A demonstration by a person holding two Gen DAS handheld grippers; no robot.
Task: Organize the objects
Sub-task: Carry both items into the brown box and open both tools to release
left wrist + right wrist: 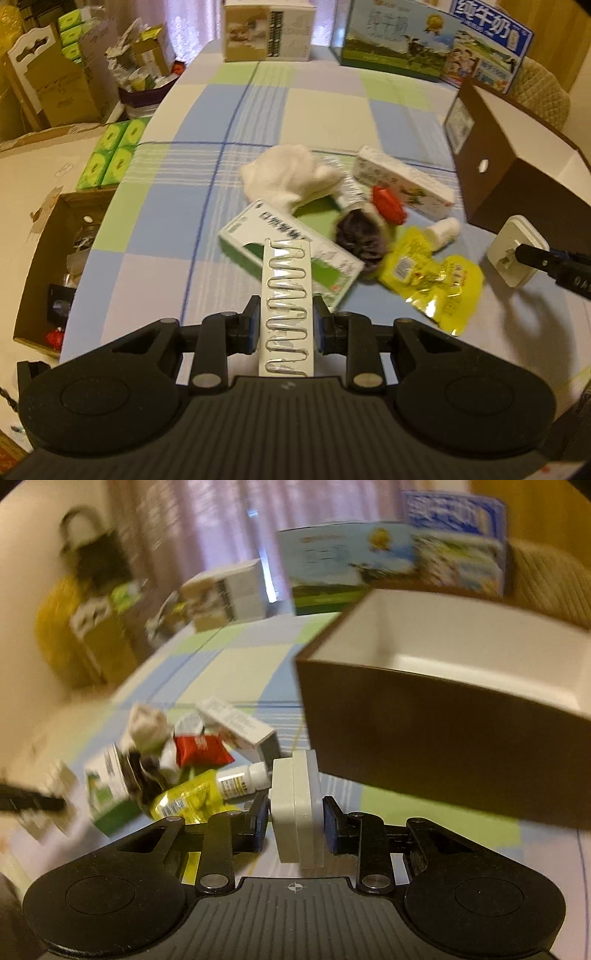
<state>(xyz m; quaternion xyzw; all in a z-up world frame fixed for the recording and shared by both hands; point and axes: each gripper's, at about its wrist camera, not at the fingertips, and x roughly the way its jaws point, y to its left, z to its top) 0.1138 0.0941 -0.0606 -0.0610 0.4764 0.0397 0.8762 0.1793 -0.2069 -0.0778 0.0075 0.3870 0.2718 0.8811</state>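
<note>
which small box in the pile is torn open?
The green-and-white box nearest the left gripper: a window is torn in its top. The white carton behind looks intact.

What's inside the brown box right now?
The brown box shows only bare white walls and floor inside; its near wall hides the closest part of the floor, so something small there can't be ruled out.

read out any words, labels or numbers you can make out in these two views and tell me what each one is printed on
"纯牛奶": blue milk carton at the far right of the table.
"纯牛奶", faint: green milk carton beside it.
Green medicine box: large characters, too blurred to read.
Yellow pouch: barcode and print, too small.
White bottle: label too small.
White box and red packet: unreadable.
</note>
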